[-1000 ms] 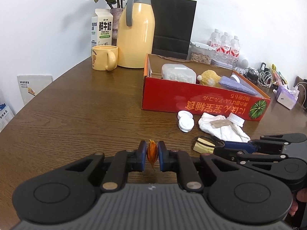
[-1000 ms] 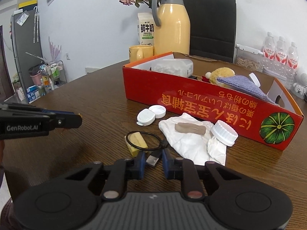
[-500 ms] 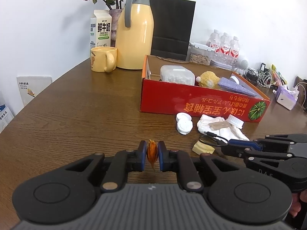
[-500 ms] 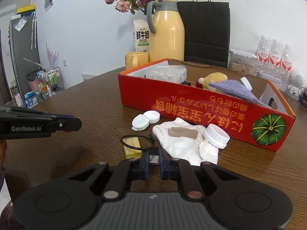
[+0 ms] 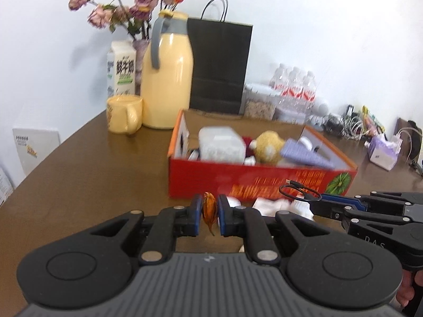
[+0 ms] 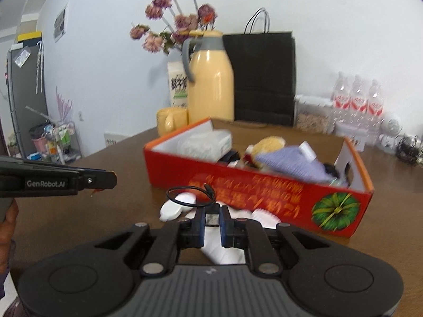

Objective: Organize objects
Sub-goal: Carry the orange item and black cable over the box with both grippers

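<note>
Now both tongs have lifted toward the box (image 5: 264, 182): left tongs (image 5: 210, 211) pinching the husk (image 5: 209, 207), right tongs (image 6: 212, 219) just closed on the cable (image 6: 190, 196), ready for dropping in.

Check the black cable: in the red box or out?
Out: the right gripper holds the black cable by its plug, before the red box.

From my feed this looks like a lived-in home or small-office room. I see a brown wooden table (image 5: 87, 174) against a plain white wall (image 5: 317, 26), carrying a yellow thermos jug (image 5: 168, 89), a matching mug (image 5: 123, 117), a milk carton (image 5: 120, 71), dried roses (image 5: 127, 10), a black paper bag (image 5: 219, 66) and shrink-wrapped water bottles (image 5: 294, 85). Off the table's left edge in my right view stand a dark fridge (image 6: 25, 100) and a cluttered wire rack (image 6: 56, 142).
</note>
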`<state>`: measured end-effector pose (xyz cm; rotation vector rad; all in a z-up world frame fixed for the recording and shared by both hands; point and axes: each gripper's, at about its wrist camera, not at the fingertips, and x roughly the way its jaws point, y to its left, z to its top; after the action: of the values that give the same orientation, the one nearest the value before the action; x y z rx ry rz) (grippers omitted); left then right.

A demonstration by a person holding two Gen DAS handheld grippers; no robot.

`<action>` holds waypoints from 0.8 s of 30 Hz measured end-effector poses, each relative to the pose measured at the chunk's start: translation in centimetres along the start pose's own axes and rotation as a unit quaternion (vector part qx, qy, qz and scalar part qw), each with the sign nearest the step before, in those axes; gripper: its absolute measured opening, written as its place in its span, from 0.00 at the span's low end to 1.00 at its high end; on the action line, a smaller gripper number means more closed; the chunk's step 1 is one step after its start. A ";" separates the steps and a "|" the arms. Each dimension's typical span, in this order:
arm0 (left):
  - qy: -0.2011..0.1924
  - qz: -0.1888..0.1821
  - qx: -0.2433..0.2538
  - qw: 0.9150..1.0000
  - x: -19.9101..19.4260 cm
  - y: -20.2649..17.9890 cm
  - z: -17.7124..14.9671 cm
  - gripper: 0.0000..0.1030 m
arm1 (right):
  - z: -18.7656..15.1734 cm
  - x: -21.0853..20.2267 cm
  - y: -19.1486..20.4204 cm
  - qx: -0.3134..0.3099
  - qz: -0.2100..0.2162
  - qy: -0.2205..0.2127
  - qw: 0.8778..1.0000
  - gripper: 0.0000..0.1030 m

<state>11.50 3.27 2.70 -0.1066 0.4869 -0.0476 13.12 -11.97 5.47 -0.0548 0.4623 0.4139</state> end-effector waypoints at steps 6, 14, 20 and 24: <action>-0.024 -0.008 0.004 1.000 1.5 -1.5 2.8 0.13 | 2.4 -0.6 -2.0 0.003 -0.024 -0.038 0.999 0.10; -0.047 -0.020 0.011 0.999 4.5 -3.9 6.3 0.13 | 5.6 0.3 -5.0 0.013 -0.054 -0.075 0.996 0.10; -0.043 -0.018 0.013 0.999 8.1 -5.6 8.0 0.13 | 7.0 2.5 -7.2 0.026 -0.068 -0.080 0.994 0.10; -0.036 -0.017 0.011 0.999 11.2 -6.5 8.7 0.13 | 7.5 4.8 -8.8 0.036 -0.081 -0.071 0.993 0.10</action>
<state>25.32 -3.18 5.86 -0.0948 0.4129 -0.0814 23.69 -17.14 9.65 0.0068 0.3285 0.2391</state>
